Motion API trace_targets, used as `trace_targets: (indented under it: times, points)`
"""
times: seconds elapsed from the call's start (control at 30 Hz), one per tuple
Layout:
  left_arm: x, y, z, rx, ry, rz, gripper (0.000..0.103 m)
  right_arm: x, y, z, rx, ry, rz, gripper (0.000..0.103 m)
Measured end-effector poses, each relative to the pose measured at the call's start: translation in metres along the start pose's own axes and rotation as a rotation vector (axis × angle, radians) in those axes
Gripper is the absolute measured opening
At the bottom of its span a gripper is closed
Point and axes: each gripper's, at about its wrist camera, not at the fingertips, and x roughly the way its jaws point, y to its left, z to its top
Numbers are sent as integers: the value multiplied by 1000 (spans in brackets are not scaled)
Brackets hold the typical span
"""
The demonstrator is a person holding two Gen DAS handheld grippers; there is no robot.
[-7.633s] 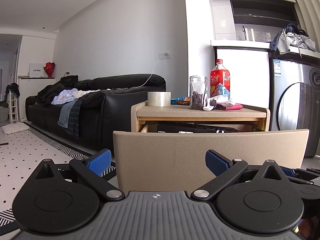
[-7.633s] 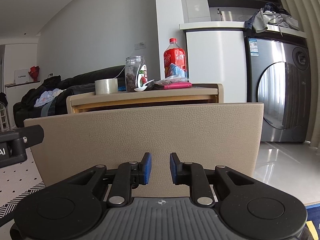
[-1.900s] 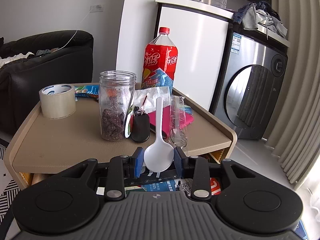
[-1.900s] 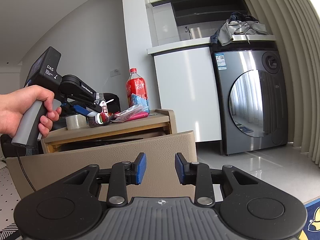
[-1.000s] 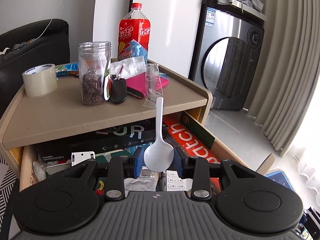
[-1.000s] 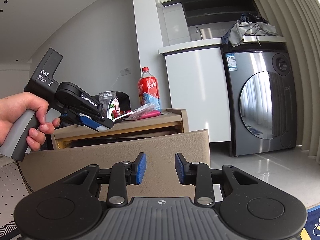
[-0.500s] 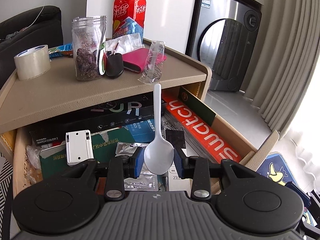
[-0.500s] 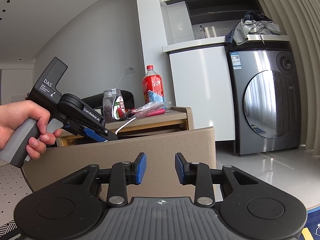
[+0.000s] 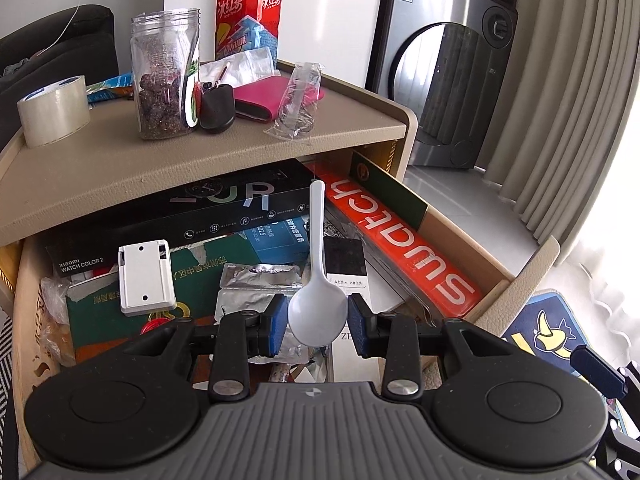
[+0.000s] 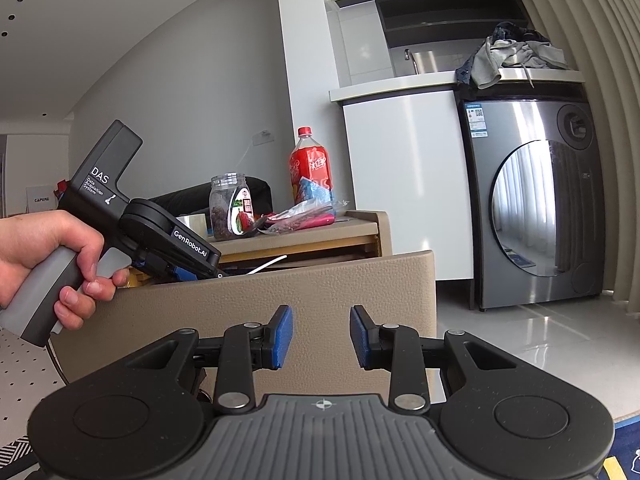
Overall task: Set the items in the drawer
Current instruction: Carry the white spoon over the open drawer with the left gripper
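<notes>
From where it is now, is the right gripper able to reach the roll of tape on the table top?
Probably not directly. The right gripper sits low, its fingers open, facing the raised drawer front. The roll of tape lies beyond that, so it must rise first.

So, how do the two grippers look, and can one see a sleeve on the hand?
Both grippers, left gripper and right gripper, are black with a ribbed grey body, round discs, silver pivots and blue finger pads. The left one carries white "DAS" and "GenRobot.AI" lettering and a grey handle. The hand shows no sleeve.
</notes>
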Motion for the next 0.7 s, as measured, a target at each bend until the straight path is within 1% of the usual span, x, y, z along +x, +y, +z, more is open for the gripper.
trace_targets:
  times: [0.43,0.5,0.7]
  points:
    - [1,1,-2,-9,3,-1,37,-1,2,-1,-4,2,3,35]
    - [1,2,-3,-17,-1,-3,40,-1,2,-1,-5,2,2,36]
    - [1,7,-6,-45,-14,-17,42,-1,1,-1,-7,3,3,35]
